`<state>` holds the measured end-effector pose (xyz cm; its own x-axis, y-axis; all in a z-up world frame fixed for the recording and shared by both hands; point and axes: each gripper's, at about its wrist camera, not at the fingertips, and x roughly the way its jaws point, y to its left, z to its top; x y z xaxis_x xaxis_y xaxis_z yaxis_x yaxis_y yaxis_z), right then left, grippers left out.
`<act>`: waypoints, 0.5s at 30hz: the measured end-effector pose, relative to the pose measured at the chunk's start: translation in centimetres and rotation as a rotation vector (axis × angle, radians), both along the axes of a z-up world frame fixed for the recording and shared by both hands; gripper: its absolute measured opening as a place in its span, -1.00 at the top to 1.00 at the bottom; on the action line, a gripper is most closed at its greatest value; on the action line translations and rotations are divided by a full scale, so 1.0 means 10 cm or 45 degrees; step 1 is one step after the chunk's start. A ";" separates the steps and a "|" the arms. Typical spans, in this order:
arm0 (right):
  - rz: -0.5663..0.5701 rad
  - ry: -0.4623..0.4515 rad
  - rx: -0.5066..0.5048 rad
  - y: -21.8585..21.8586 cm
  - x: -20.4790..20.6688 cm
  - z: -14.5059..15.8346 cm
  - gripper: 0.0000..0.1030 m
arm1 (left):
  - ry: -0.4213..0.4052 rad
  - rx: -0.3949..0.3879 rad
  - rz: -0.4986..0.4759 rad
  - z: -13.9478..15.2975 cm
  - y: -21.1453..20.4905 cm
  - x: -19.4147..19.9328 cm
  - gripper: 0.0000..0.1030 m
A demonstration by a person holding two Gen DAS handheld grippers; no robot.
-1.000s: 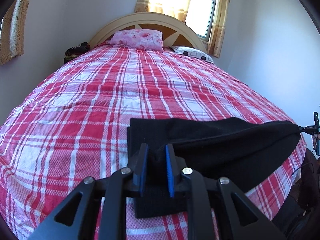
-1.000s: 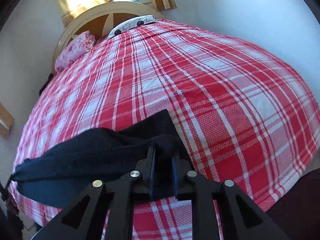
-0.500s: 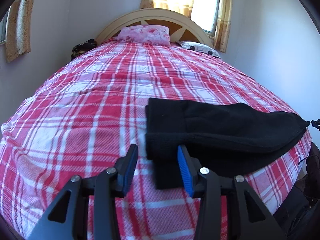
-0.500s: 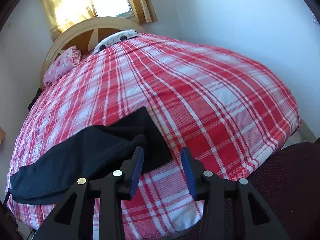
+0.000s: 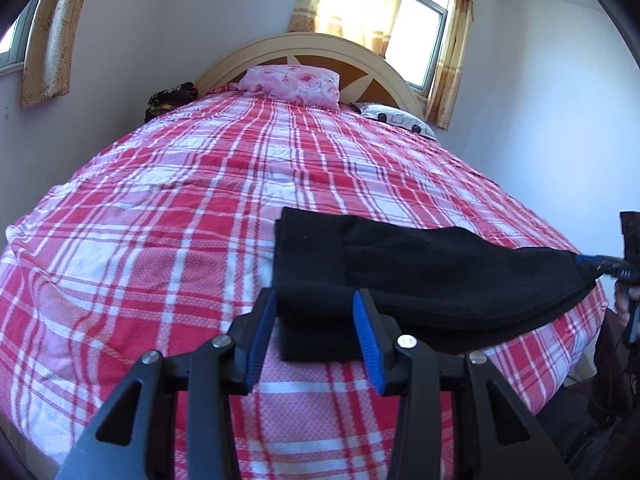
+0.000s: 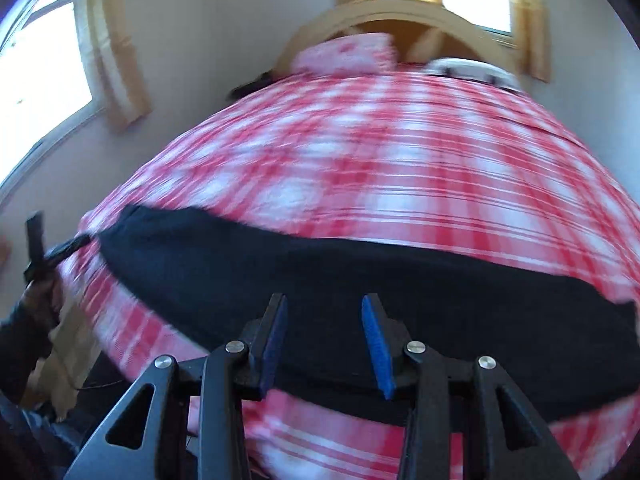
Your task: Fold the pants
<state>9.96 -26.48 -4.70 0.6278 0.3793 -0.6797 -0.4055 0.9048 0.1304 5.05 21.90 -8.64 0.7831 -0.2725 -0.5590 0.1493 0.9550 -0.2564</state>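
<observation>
1. Left wrist view: the left hand-held gripper (image 5: 314,328) hangs low over the near edge of the bed, blue-padded jaws spread, nothing pinched. The near-left corner of the black, soft fleece pants (image 5: 400,276) lies just ahead of and between the pad tips, with no pad pressing on it.
2. The pants lie folded lengthwise in a long dark band across the red-and-white plaid bedspread (image 5: 180,220), near the foot of the bed. A lower layer sticks out under the top one at the near-left corner, so the edges do not match.
3. At the far right, the other gripper's blue tip (image 5: 588,262) sits right at the pants' tapered end. Whether it touches the cloth I cannot tell.
4. Right wrist view: the right hand-held gripper (image 6: 324,340) hovers above the middle of the black band, jaws spread and empty, cloth beneath them.
5. Risk, as I judge it: closing on the top layer alone would peel the fold apart, and the offset corner would carry a crooked edge into the next fold. The right end lies close to the mattress edge and could slide off if dragged.
6. This view is heavily smeared. The plaid, pink pillow (image 6: 344,56) and headboard are streaks, and the waistband and leg ends cannot be told apart.
</observation>
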 end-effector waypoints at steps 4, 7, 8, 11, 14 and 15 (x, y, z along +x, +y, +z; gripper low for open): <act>0.247 0.029 -0.070 0.84 -0.04 -0.27 0.21 | 0.008 -0.022 0.001 -0.02 -0.04 0.07 0.16; 0.363 -0.032 -0.233 1.29 -0.16 -0.46 0.21 | 0.002 -0.038 0.011 -0.02 -0.03 0.08 0.16; 0.376 -0.042 -0.259 1.35 -0.16 -0.49 0.21 | 0.002 -0.035 0.012 -0.02 -0.02 0.08 0.16; 0.420 -0.030 -0.303 1.45 -0.14 -0.58 0.21 | 0.018 -0.050 0.035 -0.06 0.03 0.09 0.07; 0.424 -0.031 -0.358 1.44 -0.13 -0.63 0.21 | 0.042 -0.110 0.037 -0.12 0.07 0.14 0.01; 0.416 -0.028 -0.389 1.44 -0.07 -0.67 0.21 | 0.055 -0.130 0.029 -0.14 0.07 0.16 0.01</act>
